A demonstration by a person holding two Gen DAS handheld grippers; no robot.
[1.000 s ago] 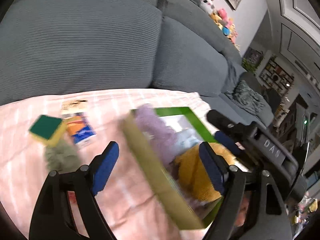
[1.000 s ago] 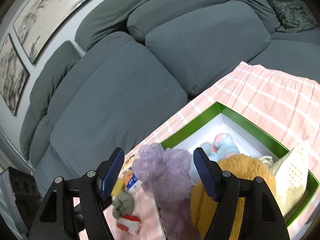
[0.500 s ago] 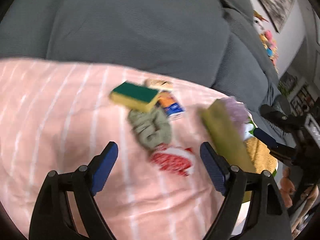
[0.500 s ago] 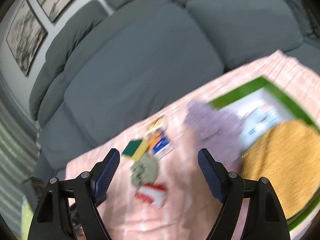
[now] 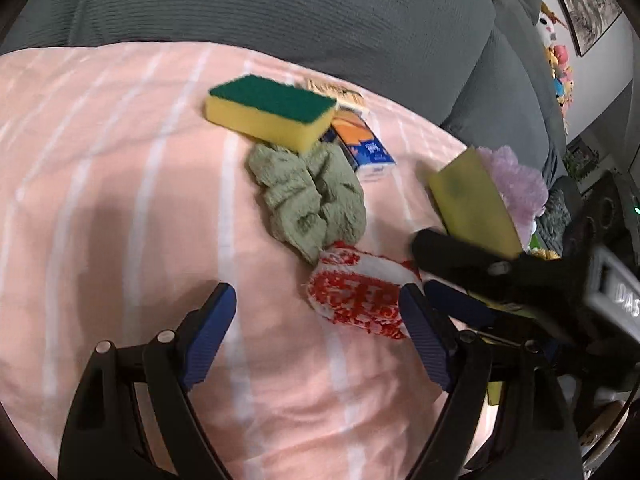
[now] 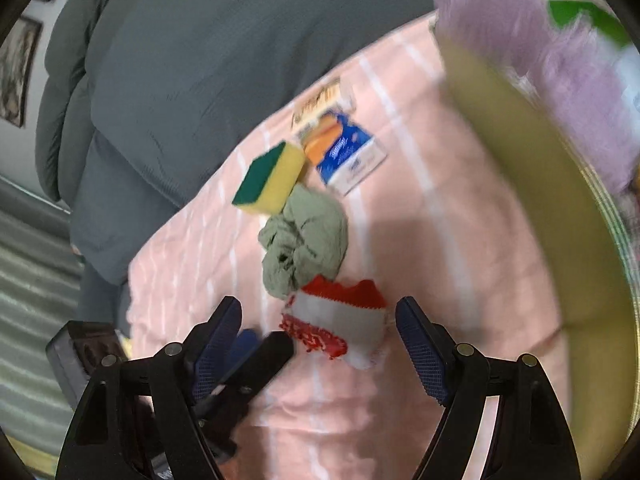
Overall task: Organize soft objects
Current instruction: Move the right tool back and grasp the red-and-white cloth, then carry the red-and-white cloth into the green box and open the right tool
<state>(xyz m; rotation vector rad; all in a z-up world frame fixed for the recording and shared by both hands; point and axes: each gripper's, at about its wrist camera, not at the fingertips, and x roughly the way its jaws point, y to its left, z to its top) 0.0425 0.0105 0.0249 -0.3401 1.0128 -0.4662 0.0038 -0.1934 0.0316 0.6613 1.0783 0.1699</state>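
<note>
A red-and-white knitted piece (image 5: 356, 296) (image 6: 336, 320) lies on the pink striped cloth (image 5: 120, 200). My left gripper (image 5: 316, 332) is open just short of it, its right pad beside the piece. My right gripper (image 6: 320, 344) comes in from the other side with its jaws closing. The piece lies between its fingertips and they do not press on it. Behind it lie a crumpled green cloth (image 5: 312, 204) (image 6: 304, 240) and a yellow sponge with a green top (image 5: 272, 112) (image 6: 272, 178). The green box (image 5: 472, 200) (image 6: 540, 184) holds a fluffy purple thing (image 5: 516, 188) (image 6: 560, 60).
A blue and orange tissue pack (image 5: 360, 144) (image 6: 344, 152) and a small beige packet (image 5: 336, 92) lie past the sponge. A grey sofa (image 5: 280, 8) backs the cloth. Plush toys (image 5: 560, 68) sit on its far end. The two grippers are close together.
Both views swung away from the box to the loose items on the cloth and dropped closer. The red-and-white piece now lies at both pairs of fingertips.
</note>
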